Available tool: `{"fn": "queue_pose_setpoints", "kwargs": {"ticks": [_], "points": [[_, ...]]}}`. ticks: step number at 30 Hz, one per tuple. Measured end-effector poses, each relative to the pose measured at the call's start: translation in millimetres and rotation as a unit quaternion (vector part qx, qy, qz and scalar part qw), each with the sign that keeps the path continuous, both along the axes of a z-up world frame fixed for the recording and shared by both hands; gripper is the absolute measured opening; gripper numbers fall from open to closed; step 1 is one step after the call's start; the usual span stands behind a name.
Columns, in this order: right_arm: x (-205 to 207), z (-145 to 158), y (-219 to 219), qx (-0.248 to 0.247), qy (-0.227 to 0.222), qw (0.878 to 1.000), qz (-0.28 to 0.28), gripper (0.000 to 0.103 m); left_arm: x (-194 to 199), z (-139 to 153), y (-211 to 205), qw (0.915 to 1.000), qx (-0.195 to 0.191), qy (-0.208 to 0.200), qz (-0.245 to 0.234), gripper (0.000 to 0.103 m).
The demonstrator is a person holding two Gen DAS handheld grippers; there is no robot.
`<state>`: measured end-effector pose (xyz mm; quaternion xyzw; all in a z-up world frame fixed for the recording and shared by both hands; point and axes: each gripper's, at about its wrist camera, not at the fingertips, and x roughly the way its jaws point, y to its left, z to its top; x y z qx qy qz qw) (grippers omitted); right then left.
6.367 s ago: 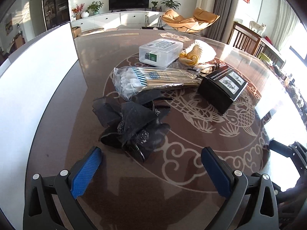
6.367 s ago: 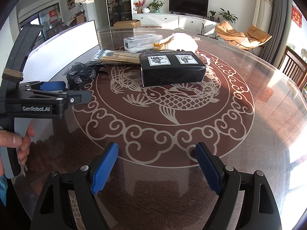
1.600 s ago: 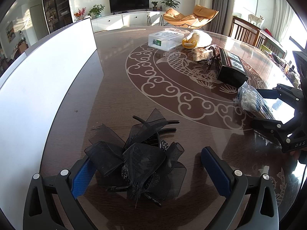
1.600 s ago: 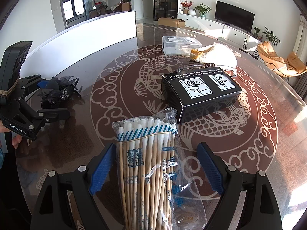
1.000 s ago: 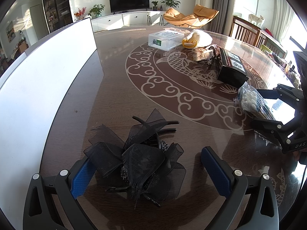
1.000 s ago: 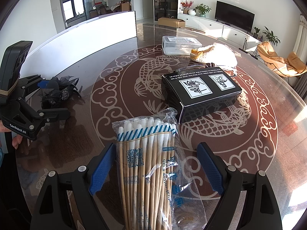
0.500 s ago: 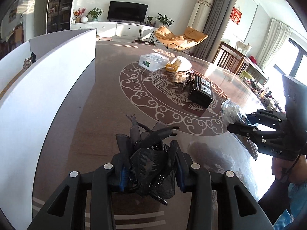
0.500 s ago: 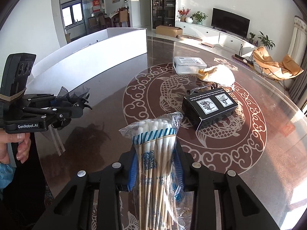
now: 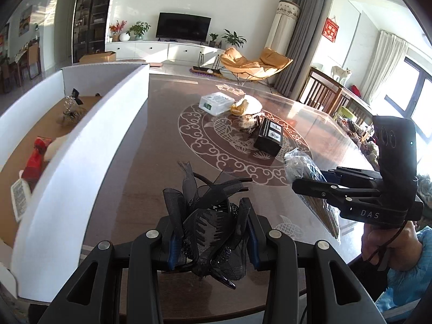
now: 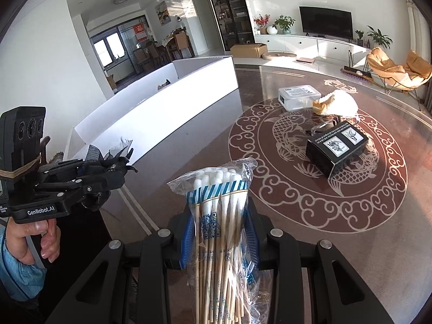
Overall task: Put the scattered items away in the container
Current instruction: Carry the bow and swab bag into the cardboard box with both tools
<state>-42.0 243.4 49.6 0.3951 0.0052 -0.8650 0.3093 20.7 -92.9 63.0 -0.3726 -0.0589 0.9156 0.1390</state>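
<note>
My left gripper is shut on a black mesh bow hair clip and holds it above the table, just right of the white container's wall. My right gripper is shut on a clear bag of long cotton swabs, lifted off the table. The left gripper with the bow also shows in the right wrist view, and the right gripper with the bag shows in the left wrist view. The white container lies to the left.
On the round patterned table lie a black box, a clear plastic box and a white pouch with a yellow item. Inside the container are a red packet and a small glass item.
Both grippers have closed on their items and lifted them off the table. Half a second ago they were shut and lower; now both are raised higher, nearer the container.
</note>
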Motion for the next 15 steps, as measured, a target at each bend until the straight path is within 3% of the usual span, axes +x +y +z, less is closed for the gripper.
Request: {"fn": "queue_pose_setpoints", "kwargs": {"ticks": [4,10,15], "points": [[-20.1,39.8,-48.2,-0.032,0.016,0.999,0.035,0.034,-4.7,29.5,-66.0,0.9984,-0.013,0.020,0.051,0.039],[-45.6,103.3,-158.1,-0.103,0.022,0.988,0.115,0.034,-21.7,53.1,-175.9,0.9901,-0.043,0.014,0.133,0.039],[-69.3,111.7,-265.3,-0.129,-0.015,0.978,0.162,0.034,-50.1,44.8,-244.1,0.9821,-0.045,-0.019,0.182,0.039]]}}
